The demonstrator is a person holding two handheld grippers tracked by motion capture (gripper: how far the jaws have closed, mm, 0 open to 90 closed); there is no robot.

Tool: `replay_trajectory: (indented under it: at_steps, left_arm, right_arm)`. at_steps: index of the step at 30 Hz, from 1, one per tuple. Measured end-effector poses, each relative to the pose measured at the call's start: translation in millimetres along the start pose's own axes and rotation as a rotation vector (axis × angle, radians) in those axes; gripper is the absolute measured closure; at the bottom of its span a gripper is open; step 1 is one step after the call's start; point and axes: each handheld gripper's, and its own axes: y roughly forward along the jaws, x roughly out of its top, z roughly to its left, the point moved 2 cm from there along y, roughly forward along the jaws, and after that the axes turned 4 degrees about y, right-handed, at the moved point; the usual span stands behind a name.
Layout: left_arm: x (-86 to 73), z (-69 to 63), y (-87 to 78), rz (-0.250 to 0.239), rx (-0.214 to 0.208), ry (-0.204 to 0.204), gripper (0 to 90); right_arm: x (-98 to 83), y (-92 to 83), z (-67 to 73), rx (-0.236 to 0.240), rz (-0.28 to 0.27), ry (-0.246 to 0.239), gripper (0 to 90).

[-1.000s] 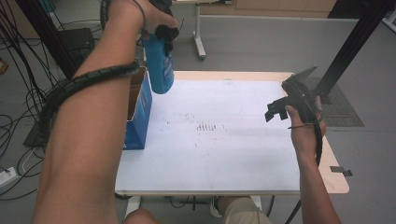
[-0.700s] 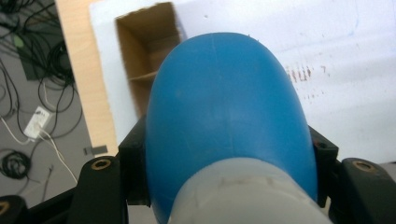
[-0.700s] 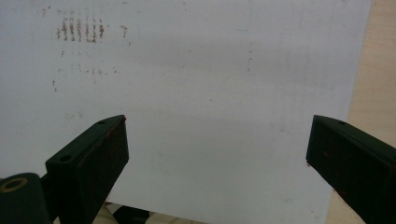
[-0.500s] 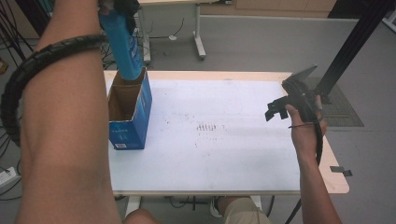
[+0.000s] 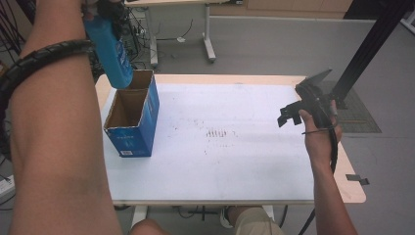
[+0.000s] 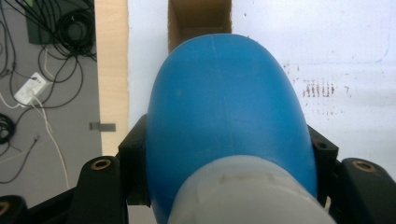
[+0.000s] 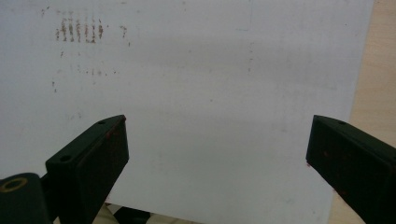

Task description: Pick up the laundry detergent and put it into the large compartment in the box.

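1 blue bottle (image 5: 110, 51) between left tool (image 5: 105, 10) jaws

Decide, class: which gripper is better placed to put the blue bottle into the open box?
Left. The left gripper already clamps the blue bottle just above the open box. The right gripper hangs open and empty near the table's far side.

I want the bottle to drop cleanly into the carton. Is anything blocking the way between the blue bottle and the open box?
Nothing visible does. The blue bottle, clamped in the left gripper, hangs tilted just above the box; its top is open and the inside looks empty.
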Motion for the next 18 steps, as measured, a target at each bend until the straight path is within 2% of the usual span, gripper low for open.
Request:
replay_trajectory:
  at_steps: [6, 18]
  left_arm:
    - [1.4, 3.5, 6.9, 0.019, 0.017, -0.008, 37.5]
    - [1.5, 11.6, 27.0, 0.039, 0.013, -0.017, 37.4]
  right_arm:
    - [0.2, 1.6, 0.0, -0.004, 0.001, 0.002, 5.7]
    - [-0.5, 3.4, -1.1, -0.007, 0.005, 0.008, 5.7]
